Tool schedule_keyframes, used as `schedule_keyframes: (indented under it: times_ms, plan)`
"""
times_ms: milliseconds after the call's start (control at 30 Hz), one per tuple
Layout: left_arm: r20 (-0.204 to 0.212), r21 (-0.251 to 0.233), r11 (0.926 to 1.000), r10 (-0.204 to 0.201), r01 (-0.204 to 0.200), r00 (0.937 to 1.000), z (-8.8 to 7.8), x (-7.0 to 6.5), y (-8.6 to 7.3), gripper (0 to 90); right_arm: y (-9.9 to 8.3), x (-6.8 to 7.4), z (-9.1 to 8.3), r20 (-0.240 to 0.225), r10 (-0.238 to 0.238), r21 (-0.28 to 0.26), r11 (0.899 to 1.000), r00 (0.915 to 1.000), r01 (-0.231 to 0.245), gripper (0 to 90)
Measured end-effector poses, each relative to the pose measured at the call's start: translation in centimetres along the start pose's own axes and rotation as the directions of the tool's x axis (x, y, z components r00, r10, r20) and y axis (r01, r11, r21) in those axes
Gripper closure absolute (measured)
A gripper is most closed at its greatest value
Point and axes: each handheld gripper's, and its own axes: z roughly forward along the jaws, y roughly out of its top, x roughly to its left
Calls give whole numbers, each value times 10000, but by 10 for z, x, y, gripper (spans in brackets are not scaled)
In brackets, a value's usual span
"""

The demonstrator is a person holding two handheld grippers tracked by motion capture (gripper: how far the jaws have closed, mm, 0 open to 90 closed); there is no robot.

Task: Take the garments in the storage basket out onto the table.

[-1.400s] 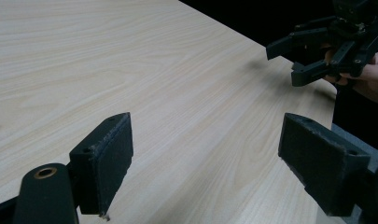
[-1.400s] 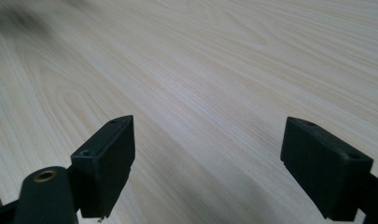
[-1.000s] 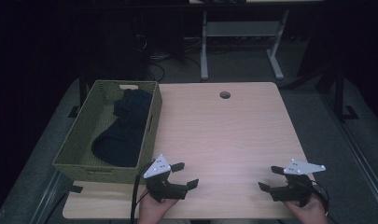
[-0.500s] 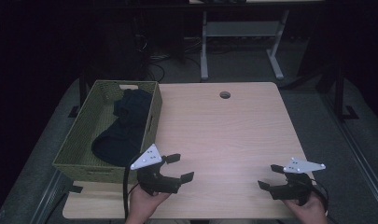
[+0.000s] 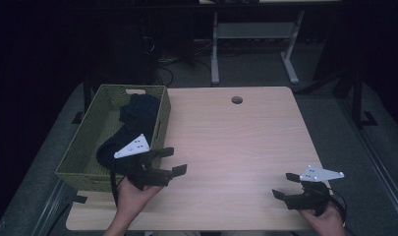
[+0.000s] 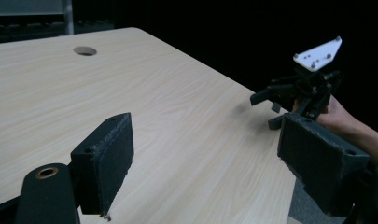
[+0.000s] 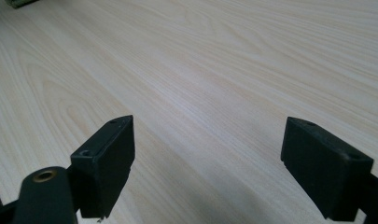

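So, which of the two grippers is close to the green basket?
The left gripper. It hovers, jaws open, right beside the basket holding dark cloth; the right gripper is at the table's opposite near corner.

High view: above the near edge of the table (image 5: 236,142), facing forward and down. Left gripper view: low over the table (image 6: 154,93), facing its right edge and the right gripper (image 6: 289,100). Right gripper view: close above bare tabletop (image 7: 200,70).
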Motion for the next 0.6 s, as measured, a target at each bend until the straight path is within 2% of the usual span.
schedule_keyframes:
  times_ms: [267, 600]
  plan:
    - [-171, -283, 9991, -320, 315, 9993, -20, 16, 11, 190, 0, 1, 0, -56, -35, 51, 10000, 10000, 35, 173]
    - [-483, -290, 9988, -398, 384, 9980, -37, 33, 24, 193, 1, -1, 1, -145, -30, 102, 9999, 9999, 32, 173]
